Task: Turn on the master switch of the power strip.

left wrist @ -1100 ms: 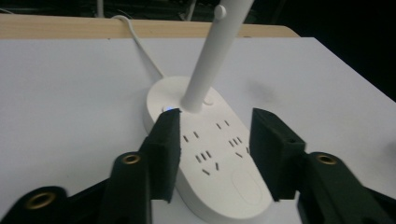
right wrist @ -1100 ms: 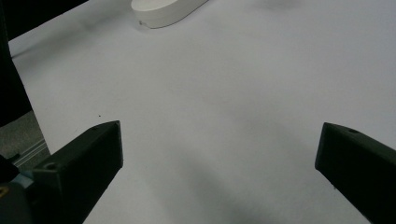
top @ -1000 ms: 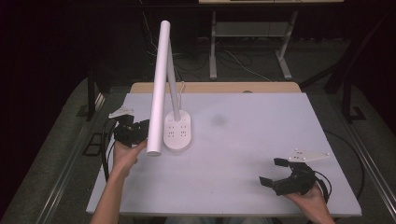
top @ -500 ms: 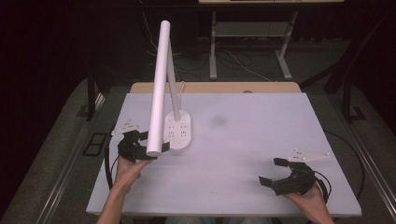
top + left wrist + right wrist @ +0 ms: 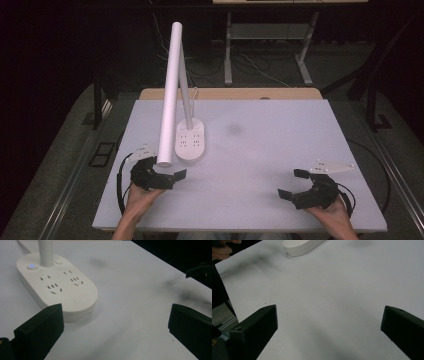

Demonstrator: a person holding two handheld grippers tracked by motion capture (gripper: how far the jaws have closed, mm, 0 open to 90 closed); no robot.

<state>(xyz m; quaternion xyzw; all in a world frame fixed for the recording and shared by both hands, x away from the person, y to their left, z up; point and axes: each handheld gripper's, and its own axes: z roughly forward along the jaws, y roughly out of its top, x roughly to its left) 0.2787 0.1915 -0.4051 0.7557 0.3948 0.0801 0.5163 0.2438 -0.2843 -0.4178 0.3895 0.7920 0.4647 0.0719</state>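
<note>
A white desk lamp stands at the table's left. Its oval base [image 5: 190,144] carries sockets, and its long tube head [image 5: 170,95] slants down to a tip just above my left gripper [image 5: 167,168]. That gripper's jaws have just been opening and now stand open, with nothing between them. In the left gripper view the gripper [image 5: 115,323] faces the lamp base [image 5: 57,287] and stem [image 5: 46,251], slightly short of the base. My right gripper [image 5: 292,184] rests open and empty near the front right edge; its own view [image 5: 329,322] looks over bare table toward the base [image 5: 299,246].
The white tabletop [image 5: 260,145] has a wooden strip along its far edge. A faint dark smudge [image 5: 234,130] marks the middle. Cables and a metal stand lie on the dark floor behind. The right gripper [image 5: 200,271] appears far off in the left gripper view.
My left gripper has drawn back from the lamp head's lower tip toward the front edge, and its jaws have spread wider. The lamp and right gripper have stayed put.
</note>
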